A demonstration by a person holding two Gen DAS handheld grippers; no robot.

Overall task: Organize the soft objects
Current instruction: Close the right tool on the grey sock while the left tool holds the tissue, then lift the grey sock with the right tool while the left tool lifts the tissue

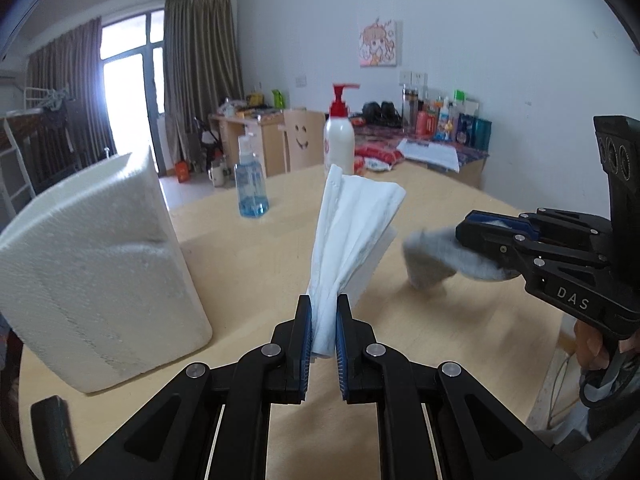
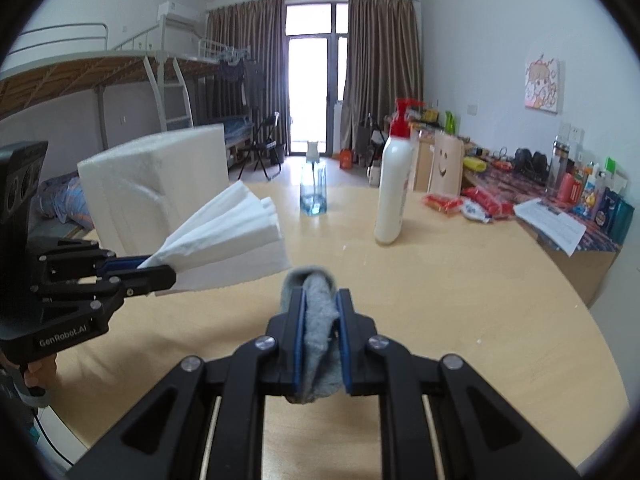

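The white tissue [image 1: 352, 232] is pinched at its lower end between the blue pads of the left tool [image 1: 323, 328], which is closed on it; the sheet fans out upward and forward, clear of the table [image 1: 260, 264]. In the right wrist view the same tissue [image 2: 224, 236] spreads out from the left tool [image 2: 154, 270] at the left of the frame, above the tabletop. The grey cloth [image 2: 320, 328] is clamped between the pads of the right tool [image 2: 322, 332], also closed on its load; a fold of it bulges past the fingertips. In the left wrist view the grey cloth [image 1: 440, 256] hangs from the right tool [image 1: 466, 236], blurred, just above the table surface. A white foam box [image 1: 100, 264] stands on the table to the left of the tissue. Farther back on the table stand a clear bottle of blue liquid [image 1: 250, 184] and a white pump bottle with a red top [image 1: 339, 136], well apart from both tools. Part of a hand [image 1: 592, 344] grips the right tool's handle.
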